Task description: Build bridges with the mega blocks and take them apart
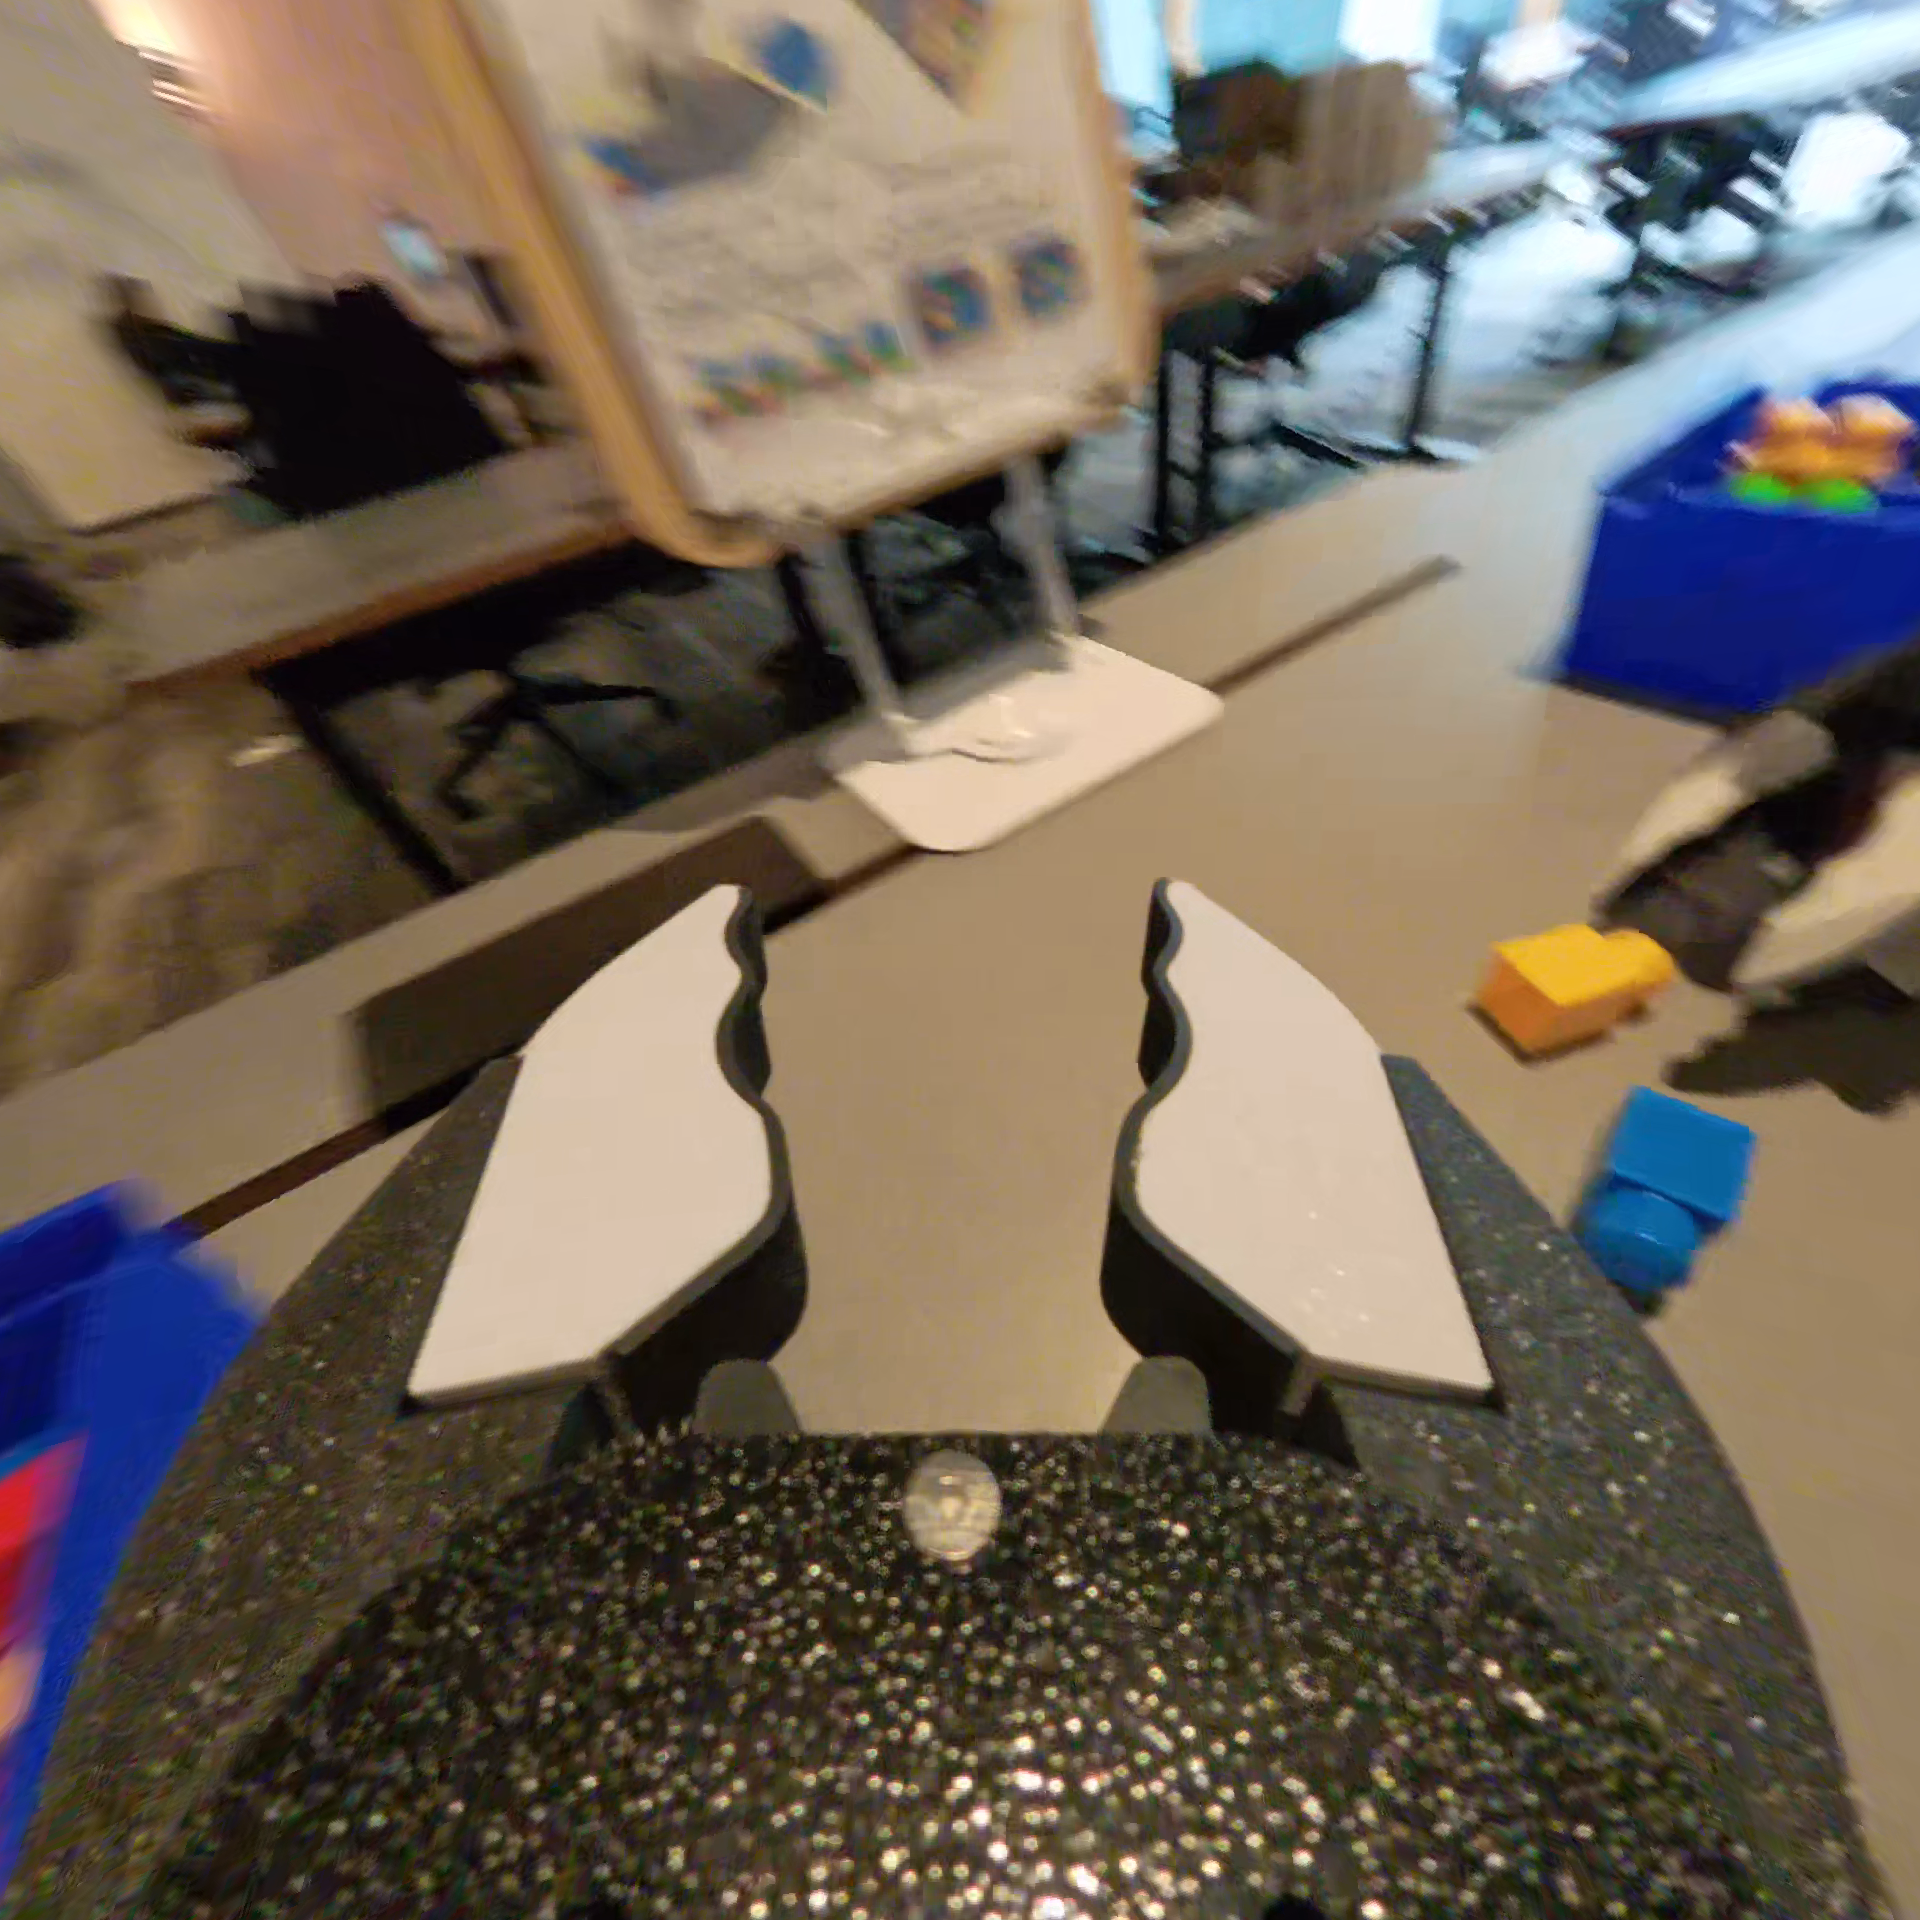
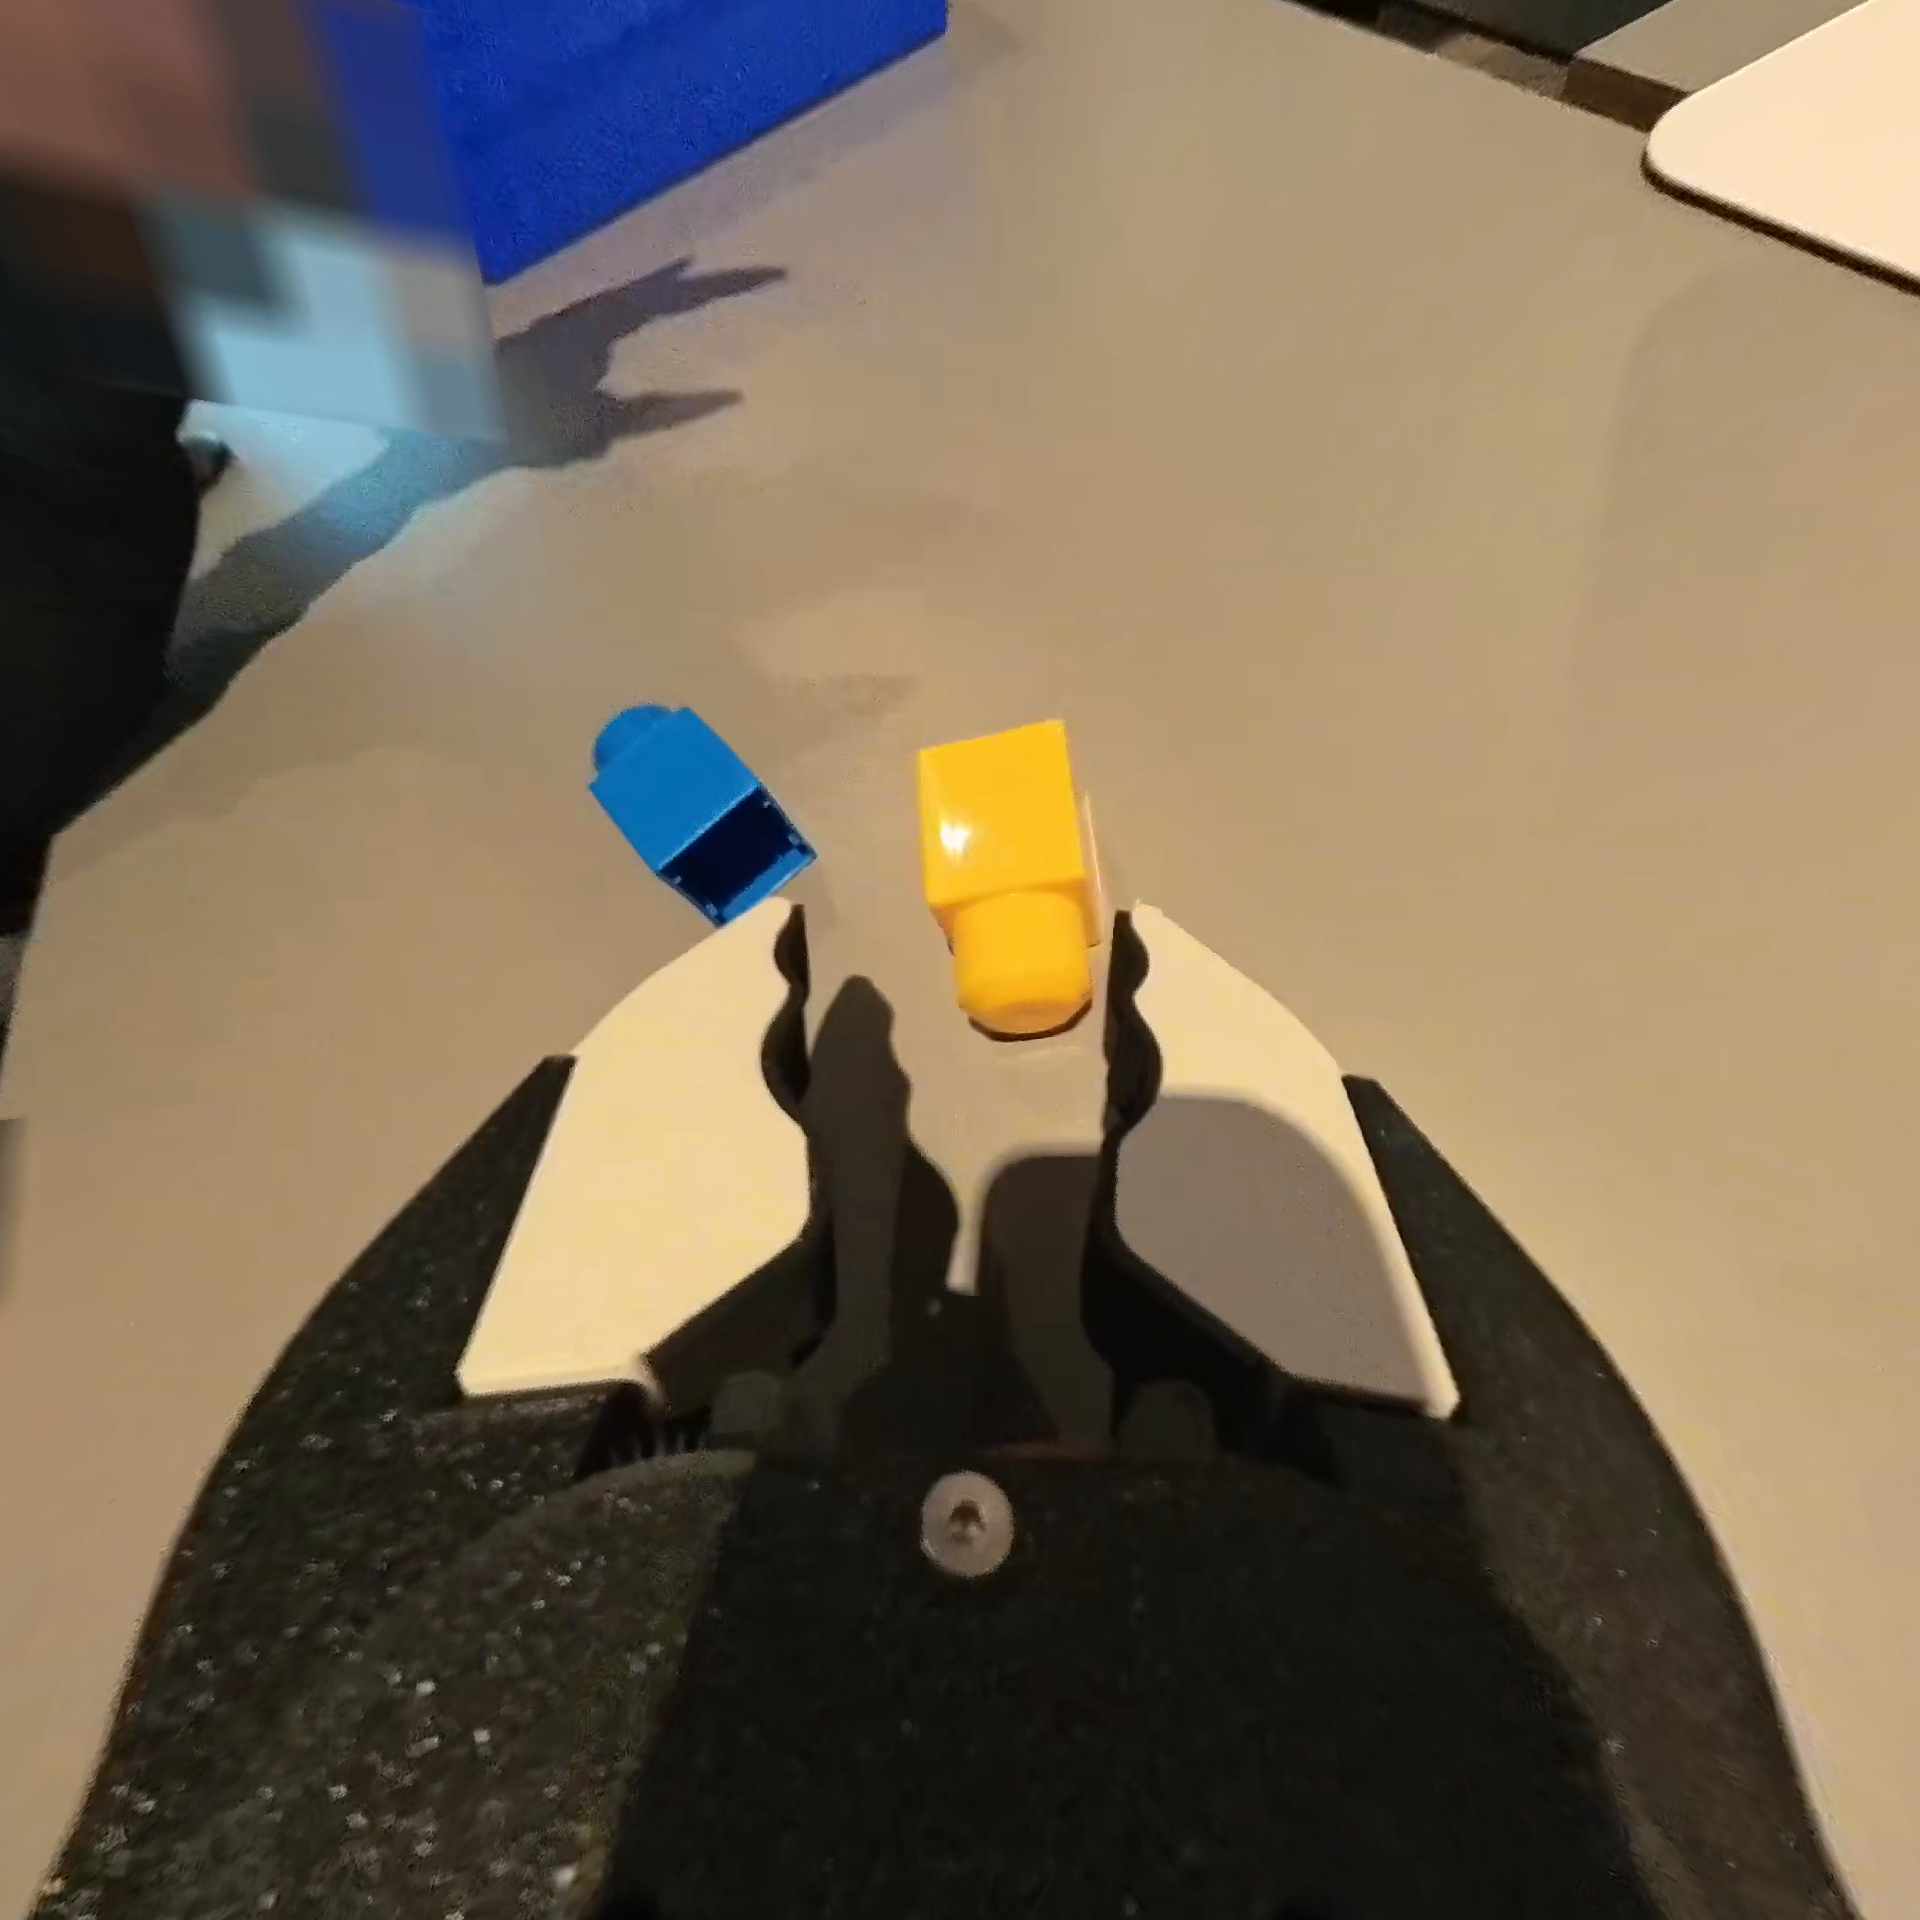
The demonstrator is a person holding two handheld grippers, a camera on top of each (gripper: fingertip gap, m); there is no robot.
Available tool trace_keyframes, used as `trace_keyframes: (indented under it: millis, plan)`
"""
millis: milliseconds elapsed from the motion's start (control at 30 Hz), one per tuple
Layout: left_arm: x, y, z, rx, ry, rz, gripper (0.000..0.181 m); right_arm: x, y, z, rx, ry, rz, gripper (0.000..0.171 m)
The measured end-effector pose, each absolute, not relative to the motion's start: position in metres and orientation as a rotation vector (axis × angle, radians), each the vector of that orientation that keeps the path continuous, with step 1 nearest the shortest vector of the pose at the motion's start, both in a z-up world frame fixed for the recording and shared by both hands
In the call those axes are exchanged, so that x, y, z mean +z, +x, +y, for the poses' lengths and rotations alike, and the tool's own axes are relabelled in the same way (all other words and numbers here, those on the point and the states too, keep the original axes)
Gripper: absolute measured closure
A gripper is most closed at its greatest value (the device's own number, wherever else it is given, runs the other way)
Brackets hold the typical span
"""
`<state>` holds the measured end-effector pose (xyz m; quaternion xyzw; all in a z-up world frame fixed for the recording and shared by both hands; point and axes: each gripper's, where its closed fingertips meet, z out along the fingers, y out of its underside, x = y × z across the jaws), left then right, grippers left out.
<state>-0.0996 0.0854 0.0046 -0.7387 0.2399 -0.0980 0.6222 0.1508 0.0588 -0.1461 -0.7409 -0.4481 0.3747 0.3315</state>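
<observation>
A yellow block (image 2: 1003, 847) and a blue block (image 2: 701, 816) lie on their sides on the grey table, a little apart. My right gripper (image 2: 961, 914) is open and empty, just above them, with the yellow block's stud between its fingertips. My left gripper (image 1: 954, 899) is open and empty over bare table. In the left wrist view the yellow block (image 1: 1569, 982) and the blue block (image 1: 1662, 1184) lie to the right, next to the other gripper (image 1: 1787, 862).
A blue bin (image 1: 1714, 582) with more blocks stands at the far right, also in the right wrist view (image 2: 665, 114). Another blue bin (image 1: 73, 1351) is at the near left. A white stand base (image 1: 1029, 738) holds an upright board (image 1: 831, 239) at the table's far edge.
</observation>
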Motion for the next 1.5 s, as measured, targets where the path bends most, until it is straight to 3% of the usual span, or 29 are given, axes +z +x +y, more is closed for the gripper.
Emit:
trace_keyframes:
  millis: [33, 200, 367, 867, 1000, 1100, 1500]
  plan:
    - [0.021, -0.135, 0.08, -0.186, -1.679, 0.438, 0.116, -0.145, 0.152, 0.06, 0.999, -1.938, -1.15, 0.116]
    - [0.048, -0.313, 0.042, -0.038, -1.753, -0.056, 0.119, -0.142, 0.153, 0.063, 1.046, -1.945, -1.109, 0.118]
    - [-0.028, -0.411, 0.037, -0.122, -2.191, -0.341, 0.118, -0.145, 0.15, 0.062, 1.026, -1.953, -1.134, 0.118]
    - [-0.13, -0.403, 0.049, -0.285, -2.481, -0.327, 0.117, -0.147, 0.15, 0.06, 1.037, -1.96, -1.15, 0.12]
    - [-0.125, -0.412, 0.057, -0.304, -2.398, -0.359, 0.119, -0.147, 0.15, 0.059, 1.03, -1.959, -1.156, 0.12]
    - [-0.113, -0.414, 0.058, -0.345, -2.308, -0.371, 0.131, -0.147, 0.15, 0.06, 1.036, -1.961, -1.15, 0.121]
    - [-0.139, -0.392, 0.053, -0.481, -2.411, -0.317, 0.128, -0.145, 0.15, 0.057, 1.088, -1.955, -1.149, 0.121]
